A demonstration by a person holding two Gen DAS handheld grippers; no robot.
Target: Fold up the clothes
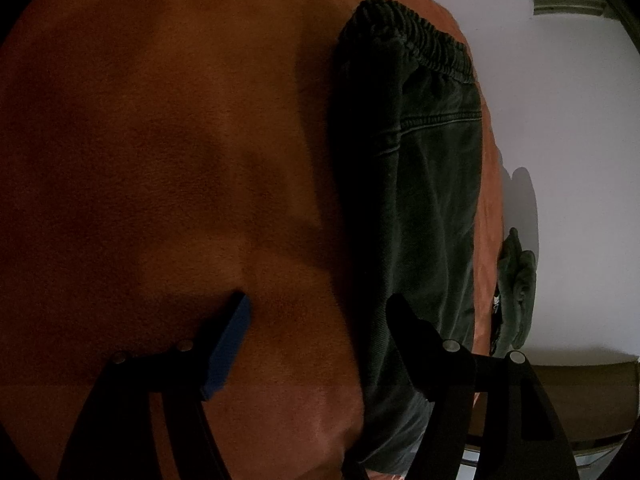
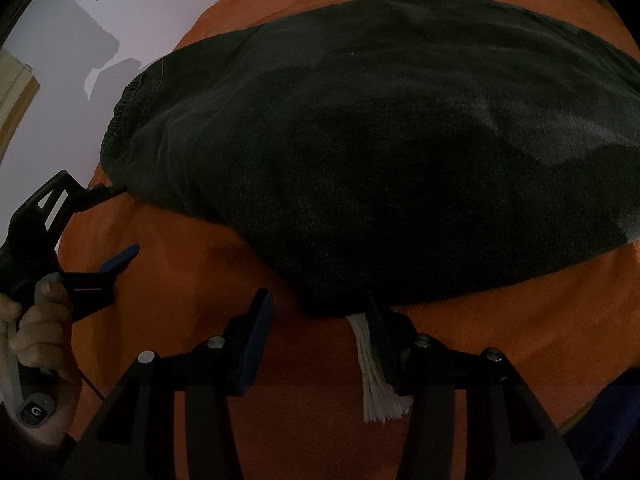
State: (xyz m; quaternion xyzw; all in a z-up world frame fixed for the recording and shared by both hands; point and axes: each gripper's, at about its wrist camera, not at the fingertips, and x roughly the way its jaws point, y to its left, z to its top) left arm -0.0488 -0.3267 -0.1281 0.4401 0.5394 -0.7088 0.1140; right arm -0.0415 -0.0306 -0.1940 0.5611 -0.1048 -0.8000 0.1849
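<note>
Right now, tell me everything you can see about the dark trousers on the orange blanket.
The trousers are dark, charcoal-looking denim-like cloth with a gathered elastic waistband and a stitched seam below it. They lie folded into a long, thick bundle on the orange blanket, near its edge by the white wall. A white frayed cord sticks out from under the near edge. The right gripper stands open at that edge, and the left gripper is open beside the bundle; neither grips it.

Left gripper: jaws spread wide, tilted downward, nothing clamped between the pads. Right gripper: jaws parted about halfway, angled steeply down, pads pressing on nothing. Left hand: bare, fingers wrapped round the left gripper's grey handle, thumb uppermost.
</note>
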